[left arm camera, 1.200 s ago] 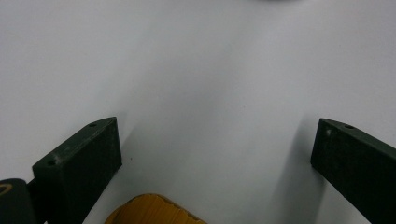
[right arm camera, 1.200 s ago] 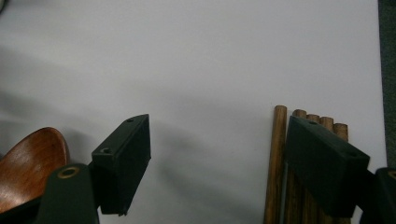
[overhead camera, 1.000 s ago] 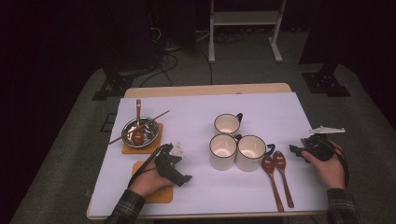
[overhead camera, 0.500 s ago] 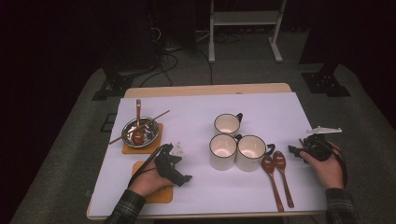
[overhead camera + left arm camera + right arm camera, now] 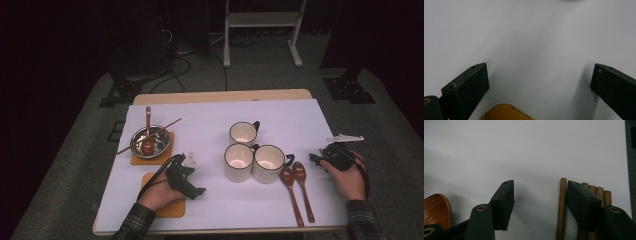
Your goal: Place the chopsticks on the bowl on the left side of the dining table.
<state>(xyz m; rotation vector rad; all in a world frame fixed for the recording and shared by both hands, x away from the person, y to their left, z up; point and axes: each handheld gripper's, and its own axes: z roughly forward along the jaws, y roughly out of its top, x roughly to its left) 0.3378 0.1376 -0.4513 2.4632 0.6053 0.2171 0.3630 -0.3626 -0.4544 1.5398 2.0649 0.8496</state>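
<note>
My right gripper [image 5: 320,159] rests at the right edge of the white sheet, held in a hand. In the right gripper view [image 5: 540,185] its jaws have just been closing and stand part open. One wooden chopstick [image 5: 561,207] lies between them, close against the right jaw, and the left jaw is well clear of it. Several more chopsticks [image 5: 599,192] lie behind the right jaw. My left gripper [image 5: 197,189] sits low over the sheet at front left, open [image 5: 540,70], with nothing between its jaws.
Three white cups [image 5: 238,161] stand at the centre. Two wooden spoons [image 5: 292,192] lie to their right; one spoon bowl [image 5: 435,207] is just left of my right gripper. A metal bowl [image 5: 148,141] holding a spoon and a chopstick sits on an orange coaster [image 5: 137,159]. A second coaster [image 5: 172,209] lies under the left hand.
</note>
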